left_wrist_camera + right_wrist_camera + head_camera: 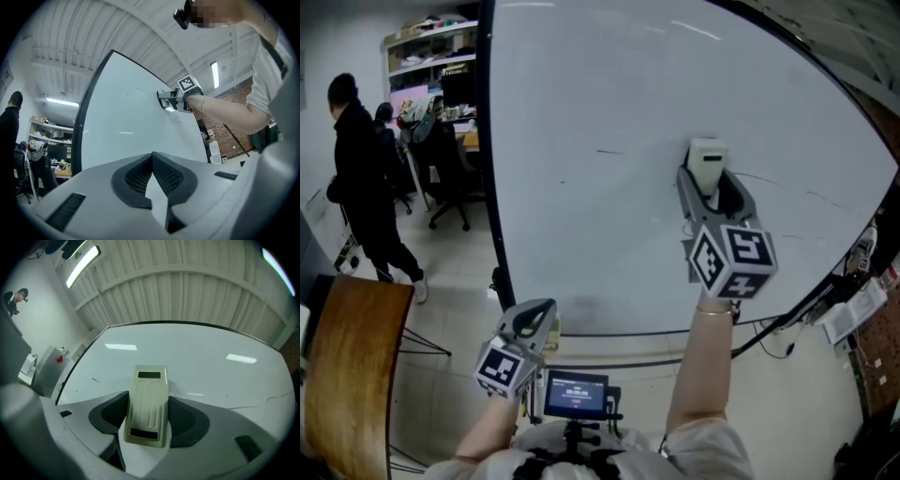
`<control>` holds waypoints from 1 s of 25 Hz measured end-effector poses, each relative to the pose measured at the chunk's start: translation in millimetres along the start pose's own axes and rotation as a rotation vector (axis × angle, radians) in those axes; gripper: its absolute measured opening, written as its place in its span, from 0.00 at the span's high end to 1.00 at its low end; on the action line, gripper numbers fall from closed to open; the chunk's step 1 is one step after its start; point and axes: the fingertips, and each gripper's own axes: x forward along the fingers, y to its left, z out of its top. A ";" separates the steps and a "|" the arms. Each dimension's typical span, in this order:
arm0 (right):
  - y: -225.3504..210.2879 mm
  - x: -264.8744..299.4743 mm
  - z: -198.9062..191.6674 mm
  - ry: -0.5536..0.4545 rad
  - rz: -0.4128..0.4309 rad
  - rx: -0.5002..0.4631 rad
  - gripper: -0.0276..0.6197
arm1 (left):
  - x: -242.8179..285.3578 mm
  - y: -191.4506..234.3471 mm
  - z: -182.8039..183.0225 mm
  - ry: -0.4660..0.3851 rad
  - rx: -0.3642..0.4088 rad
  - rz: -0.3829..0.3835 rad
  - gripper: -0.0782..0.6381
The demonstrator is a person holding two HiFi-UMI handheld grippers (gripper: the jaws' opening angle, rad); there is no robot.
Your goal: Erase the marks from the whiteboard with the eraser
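Erasing step in hand | right gripper (710,186): jaws clamped on cream eraser (707,157), held against whiteboard (600,234), centre-right | left gripper (528,325): jaws pressed together, empty, low | next, judged: sweep toward faint marks (823,198).

Probably an office: large whiteboard (619,103), cluttered shelves (431,49), swivel chair (447,173).
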 end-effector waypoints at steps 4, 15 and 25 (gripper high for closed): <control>-7.4 -5.3 -2.8 -0.008 -0.027 0.037 0.55 | 3.8 -0.3 3.4 0.010 0.017 0.007 0.88; 146.2 10.9 12.3 -0.045 0.217 0.039 0.56 | 16.1 25.9 33.4 0.023 0.107 0.101 0.88; 198.8 42.1 27.9 -0.022 0.213 -0.095 0.56 | -14.4 42.6 11.7 0.055 0.082 0.133 0.88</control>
